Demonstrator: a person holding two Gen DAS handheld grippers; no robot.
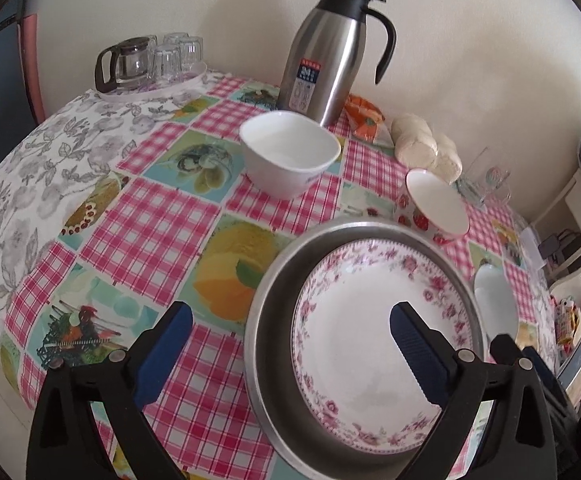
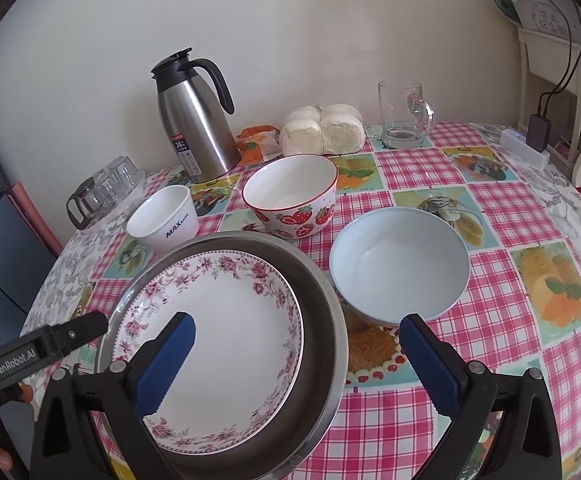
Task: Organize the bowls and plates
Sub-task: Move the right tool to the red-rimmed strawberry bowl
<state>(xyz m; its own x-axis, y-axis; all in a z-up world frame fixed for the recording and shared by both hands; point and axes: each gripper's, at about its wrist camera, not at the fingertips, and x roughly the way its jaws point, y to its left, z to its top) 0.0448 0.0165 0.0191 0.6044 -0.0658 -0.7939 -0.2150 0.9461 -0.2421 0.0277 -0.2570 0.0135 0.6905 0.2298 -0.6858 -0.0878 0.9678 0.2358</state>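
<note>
A floral plate (image 2: 226, 332) lies inside a metal basin (image 2: 322, 320) at the near side of the table (image 2: 510, 208); this nesting is the only stacking visible, so the task appears to be at an early stage. Three bowls stand loose on the cloth: a pale blue bowl (image 2: 399, 264) just beside the basin's right rim, a strawberry bowl (image 2: 290, 196) just behind the basin, and a white cup-shaped bowl (image 2: 163, 216) marked MAX at the basin's far left. The left gripper (image 1: 290, 352) and the right gripper (image 2: 296, 364) each straddle the basin's rim with jaws spread wide, pinching nothing. Behind the bowls a steel flask (image 2: 196, 120), a bag of buns (image 2: 322, 128), a glass mug (image 2: 404, 116) and a tray of glasses (image 1: 150, 64) line the wall side, narrowing the far margin. Open cloth remains to the right of the blue bowl and to the left of the basin.
</note>
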